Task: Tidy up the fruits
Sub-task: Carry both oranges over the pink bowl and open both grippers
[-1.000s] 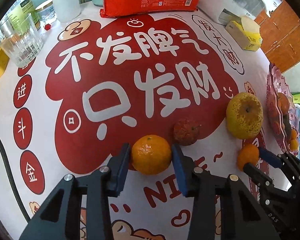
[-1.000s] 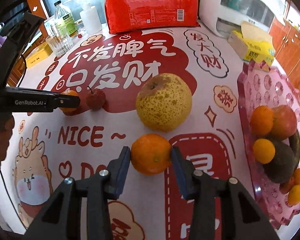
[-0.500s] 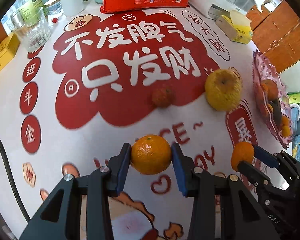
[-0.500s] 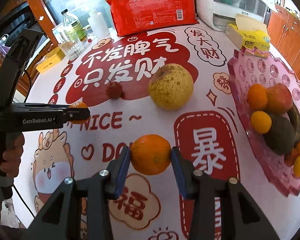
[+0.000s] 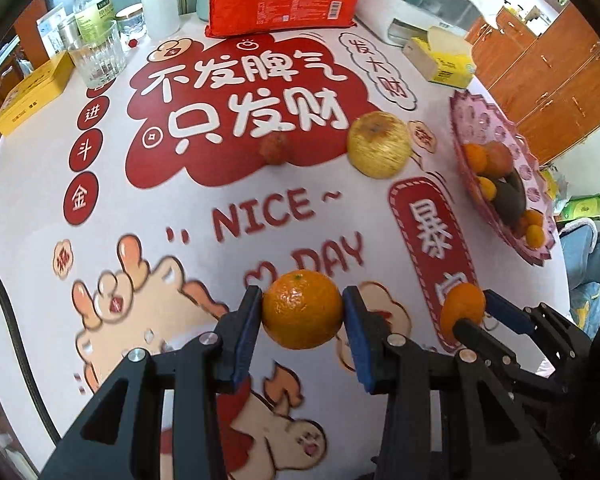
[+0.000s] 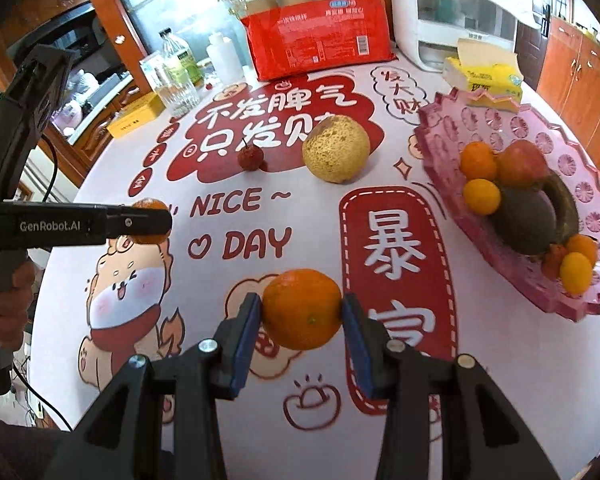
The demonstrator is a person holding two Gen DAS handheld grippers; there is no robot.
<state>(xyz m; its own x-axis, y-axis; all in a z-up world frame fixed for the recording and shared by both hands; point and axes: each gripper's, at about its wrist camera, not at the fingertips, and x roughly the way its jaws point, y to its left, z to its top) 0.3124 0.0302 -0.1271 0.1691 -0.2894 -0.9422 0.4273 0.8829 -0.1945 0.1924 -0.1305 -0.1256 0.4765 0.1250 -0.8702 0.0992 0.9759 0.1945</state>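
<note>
- Left claw point(image 5: 303, 311) pinches an orange point(image 5: 302, 309) between its blue pads, lifted clear of the worktop point(image 5: 40, 208).
- Small red fruit point(image 6: 251, 157) and yellow-speckled pear point(image 6: 335, 149) sit on the printed cloth, near each other but apart.
- Right claw point(image 6: 302, 312) pinches a second orange point(image 6: 302, 309), also held above the cloth.
- Pink dish point(image 6: 452, 120) at far right holds oranges, a red fruit and an avocado.
</note>
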